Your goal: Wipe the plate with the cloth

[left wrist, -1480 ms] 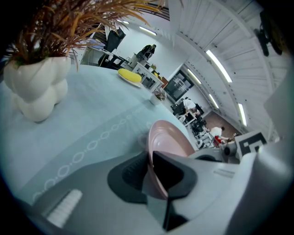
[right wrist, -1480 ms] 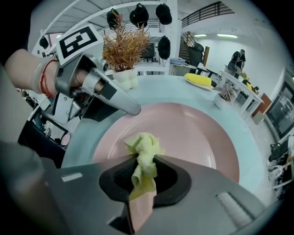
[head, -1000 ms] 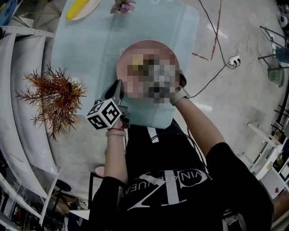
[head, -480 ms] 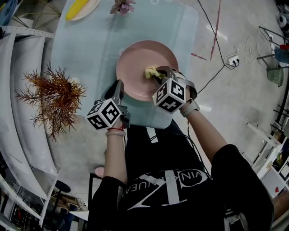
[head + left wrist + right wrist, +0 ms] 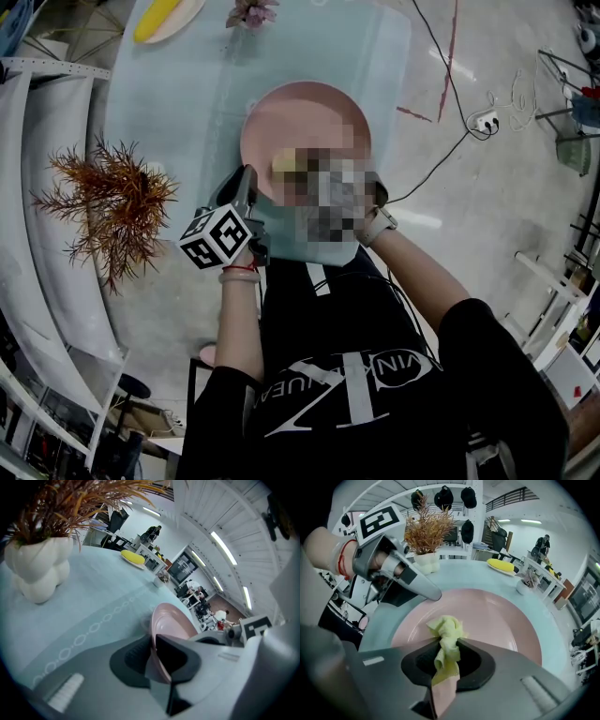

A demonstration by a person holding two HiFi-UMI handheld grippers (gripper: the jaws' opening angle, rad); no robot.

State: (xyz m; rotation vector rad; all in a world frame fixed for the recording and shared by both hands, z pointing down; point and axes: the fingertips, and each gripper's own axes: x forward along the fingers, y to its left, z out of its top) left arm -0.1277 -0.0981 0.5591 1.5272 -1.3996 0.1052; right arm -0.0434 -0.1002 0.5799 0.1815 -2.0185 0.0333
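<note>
Since half a second ago the right tongs (image 5: 446, 654) have carried the cloth (image 5: 446, 632) leftward across the plate (image 5: 501, 616), while the left tongs (image 5: 158, 654) have stayed where they were. Right tongs are clamped on the bunched yellow cloth, whose loose wad pokes out past the jaws and rests on the pink surface, left of the middle. Left tongs are closed on the plate's near-left rim and seem to steady it on the pale bench (image 5: 89, 606). To wipe well, I would keep the wad pressed down so that the fabric, not the jaw tips, meets the plate. I would sweep in overlapping strokes out to the far and right rim, and turn back before reaching the left tongs. A firm rim grip matters, since the bench looks smooth. The potted plant (image 5: 35, 569) stands well apart at the left.
</note>
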